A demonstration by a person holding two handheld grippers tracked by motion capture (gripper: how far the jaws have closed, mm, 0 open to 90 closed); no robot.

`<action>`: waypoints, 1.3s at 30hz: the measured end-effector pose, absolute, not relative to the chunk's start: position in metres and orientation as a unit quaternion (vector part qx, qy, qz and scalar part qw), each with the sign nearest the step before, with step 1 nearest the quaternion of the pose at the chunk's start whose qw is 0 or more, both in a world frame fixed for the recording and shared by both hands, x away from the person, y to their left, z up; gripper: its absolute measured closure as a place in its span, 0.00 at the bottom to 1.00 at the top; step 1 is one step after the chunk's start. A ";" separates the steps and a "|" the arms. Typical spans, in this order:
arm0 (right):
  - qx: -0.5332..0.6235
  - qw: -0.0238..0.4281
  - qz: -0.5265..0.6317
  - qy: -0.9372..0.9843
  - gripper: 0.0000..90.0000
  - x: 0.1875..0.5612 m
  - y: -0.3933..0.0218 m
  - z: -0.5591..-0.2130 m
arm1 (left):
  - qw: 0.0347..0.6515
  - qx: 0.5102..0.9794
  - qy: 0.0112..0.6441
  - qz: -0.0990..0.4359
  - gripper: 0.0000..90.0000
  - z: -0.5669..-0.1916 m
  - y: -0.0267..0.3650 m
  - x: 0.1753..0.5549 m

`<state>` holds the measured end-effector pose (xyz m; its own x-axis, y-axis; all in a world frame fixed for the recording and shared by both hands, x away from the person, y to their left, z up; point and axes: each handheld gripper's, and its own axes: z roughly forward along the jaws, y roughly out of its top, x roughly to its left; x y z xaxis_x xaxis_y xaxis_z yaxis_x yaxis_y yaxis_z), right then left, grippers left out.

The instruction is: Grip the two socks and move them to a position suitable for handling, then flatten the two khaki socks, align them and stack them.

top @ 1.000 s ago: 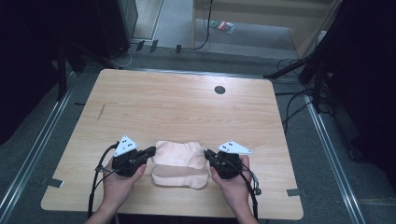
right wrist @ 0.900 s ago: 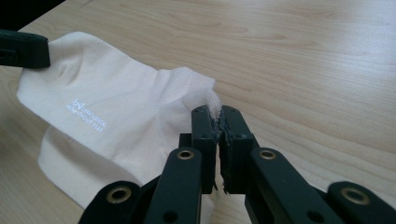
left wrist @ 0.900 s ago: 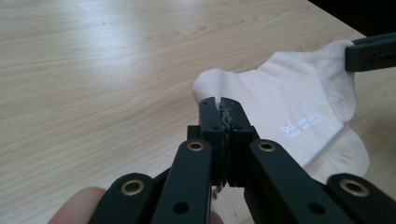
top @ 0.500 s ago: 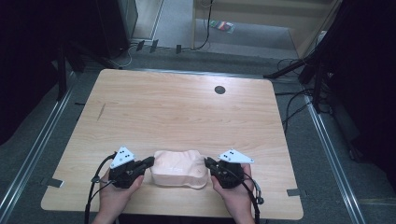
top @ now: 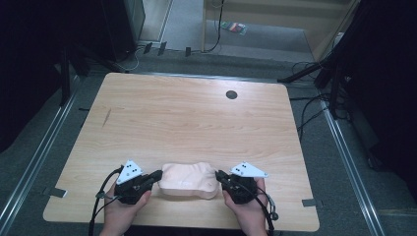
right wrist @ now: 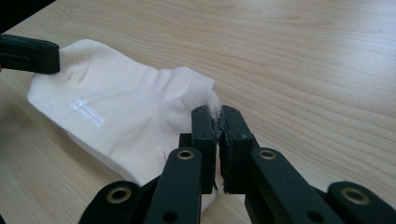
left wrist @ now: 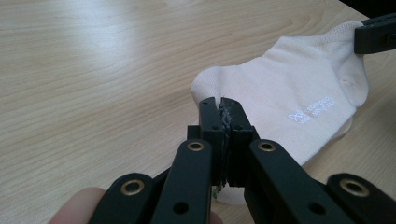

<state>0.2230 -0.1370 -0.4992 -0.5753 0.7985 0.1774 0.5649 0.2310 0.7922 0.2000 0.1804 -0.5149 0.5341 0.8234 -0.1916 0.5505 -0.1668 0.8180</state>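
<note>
A pale cream sock [top: 189, 179] with small white lettering lies flat near the front edge of the wooden table [top: 196, 123]. My left gripper [top: 158, 175] is shut on the sock's left end. In the left gripper view its jaws [left wrist: 220, 102] pinch the sock [left wrist: 289, 93] at its edge, and the other gripper's jaw tip [left wrist: 376, 32] shows at the far end. My right gripper [top: 219, 175] is shut on the right end. In the right gripper view its jaws [right wrist: 215, 112] clamp the ribbed cuff of the sock [right wrist: 116, 107], and the left gripper's jaw [right wrist: 28, 53] sits at the far corner.
A dark round grommet hole [top: 231, 94] sits in the far part of the table. Metal rails [top: 344, 147] and cables run along the floor on both sides. The table's front edge is just under my hands.
Both hands have drawn back a little toward the table's front edge, and the sock between them came along. Both grips stay the same.
</note>
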 end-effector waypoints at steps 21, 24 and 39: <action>0.441 0.131 0.424 0.780 0.96 0.215 -0.137 -0.510 | 0.435 0.766 0.448 0.153 1.00 -0.525 0.174 0.196; 0.443 0.128 0.423 0.780 0.96 0.215 -0.138 -0.512 | 0.431 0.769 0.446 0.156 1.00 -0.526 0.172 0.196; 0.445 0.122 0.425 0.779 0.96 0.215 -0.137 -0.515 | 0.414 0.775 0.446 0.169 1.00 -0.531 0.166 0.196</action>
<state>0.2148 -0.1369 -0.5152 -0.5750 0.7960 0.1890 0.5891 0.2425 0.7708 0.1957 0.1659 -0.5315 0.5446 0.8318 -0.1076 0.5518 -0.2588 0.7928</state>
